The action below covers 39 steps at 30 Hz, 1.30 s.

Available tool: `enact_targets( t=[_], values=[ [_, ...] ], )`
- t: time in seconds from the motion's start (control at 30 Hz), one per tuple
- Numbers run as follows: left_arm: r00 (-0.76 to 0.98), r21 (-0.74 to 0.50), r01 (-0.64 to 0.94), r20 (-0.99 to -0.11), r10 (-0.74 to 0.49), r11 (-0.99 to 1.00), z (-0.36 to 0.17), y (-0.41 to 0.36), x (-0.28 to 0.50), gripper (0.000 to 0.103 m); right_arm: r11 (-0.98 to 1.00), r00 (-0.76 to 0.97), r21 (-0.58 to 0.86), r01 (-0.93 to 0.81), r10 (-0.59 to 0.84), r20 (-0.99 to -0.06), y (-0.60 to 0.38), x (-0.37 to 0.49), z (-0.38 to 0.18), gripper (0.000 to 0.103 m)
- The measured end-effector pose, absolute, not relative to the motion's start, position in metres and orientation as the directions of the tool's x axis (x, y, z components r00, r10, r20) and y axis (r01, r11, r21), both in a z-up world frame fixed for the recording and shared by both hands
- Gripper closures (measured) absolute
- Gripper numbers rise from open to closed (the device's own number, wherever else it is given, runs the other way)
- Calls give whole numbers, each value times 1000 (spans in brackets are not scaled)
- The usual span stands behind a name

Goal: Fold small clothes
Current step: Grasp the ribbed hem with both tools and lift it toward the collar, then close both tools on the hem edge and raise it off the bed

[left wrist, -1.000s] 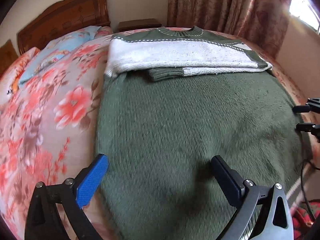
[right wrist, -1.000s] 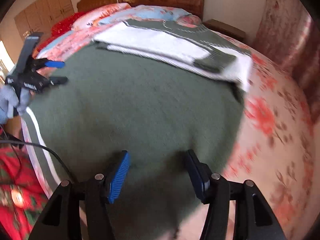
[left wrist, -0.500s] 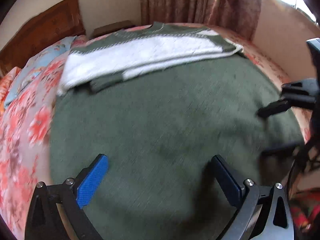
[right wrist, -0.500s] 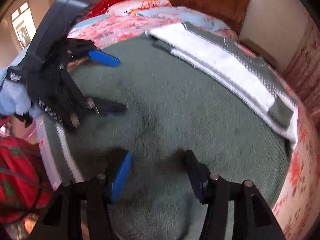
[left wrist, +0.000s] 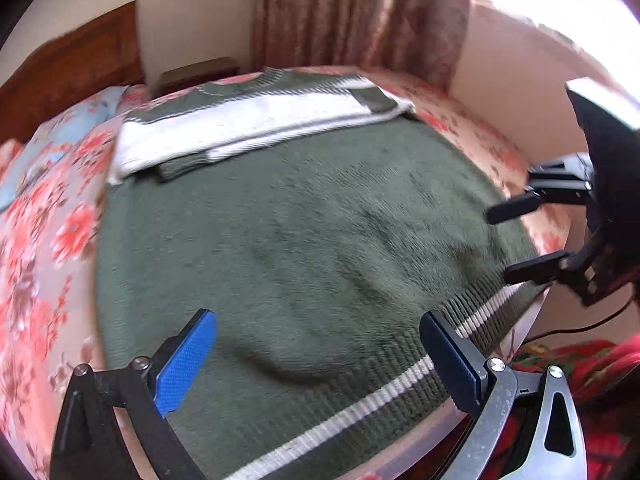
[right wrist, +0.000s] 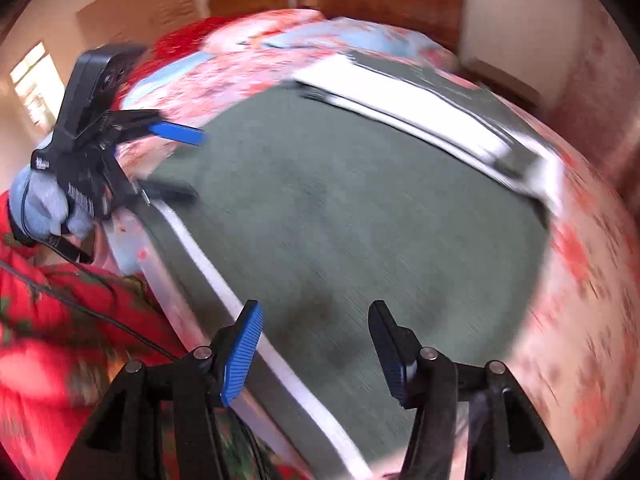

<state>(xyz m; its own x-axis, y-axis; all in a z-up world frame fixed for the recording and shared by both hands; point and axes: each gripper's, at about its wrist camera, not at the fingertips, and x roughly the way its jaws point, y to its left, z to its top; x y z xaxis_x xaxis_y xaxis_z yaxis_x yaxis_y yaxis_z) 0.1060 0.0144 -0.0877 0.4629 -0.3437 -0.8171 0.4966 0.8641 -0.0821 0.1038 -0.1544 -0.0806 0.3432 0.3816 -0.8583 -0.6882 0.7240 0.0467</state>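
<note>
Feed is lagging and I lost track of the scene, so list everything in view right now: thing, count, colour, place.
sweater: 1, dark green with white chest band and white-striped hem, spread flat on the bed, sleeves folded across the chest
bedsheet: 1, pink and red floral, under the sweater
pillow: 1, light blue, by the headboard
headboard: 1, brown wood, far end
nightstand: 1, dark wood, beside the headboard
curtain: 1, pinkish floral, by the window
wardrobe: 1, light wood, far wall
left gripper: 1, black with blue pads, open over the hem
right gripper: 1, black with blue pads, open over the hem
</note>
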Motion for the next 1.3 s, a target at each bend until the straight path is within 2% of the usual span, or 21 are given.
enact_targets(
  t=[0.1,0.33,0.5,0.7,1.17,1.23,1.3],
  values=[
    [450,-33,496,-845,-289,867,-112,12,98,0,704,336,-31,-709,299,-893,-126,101,-112,47],
    [459,-51,469,-839,-292,882,-114,54,70,0,755,358,42,-654,359,-862,-183,79,-107,49],
    [452,-53,474,-842,-294,879,-113,56,73,0,763,382,-2,-646,321,-867,-189,60,-109,49],
    [458,-55,458,-841,-288,887,-113,57,69,0,774,379,49,-631,363,-852,-191,57,-111,49],
    [462,-48,428,-847,-263,903,-111,56,70,0,787,404,12,-617,330,-853,-190,49,-111,49],
    [461,-70,400,-847,-266,914,-106,57,73,0,798,401,13,-602,317,-859,-187,52,-108,50],
    [508,-109,363,-809,-295,925,-95,57,82,0,806,407,24,-592,325,-854,-179,58,-103,50]
  ],
)
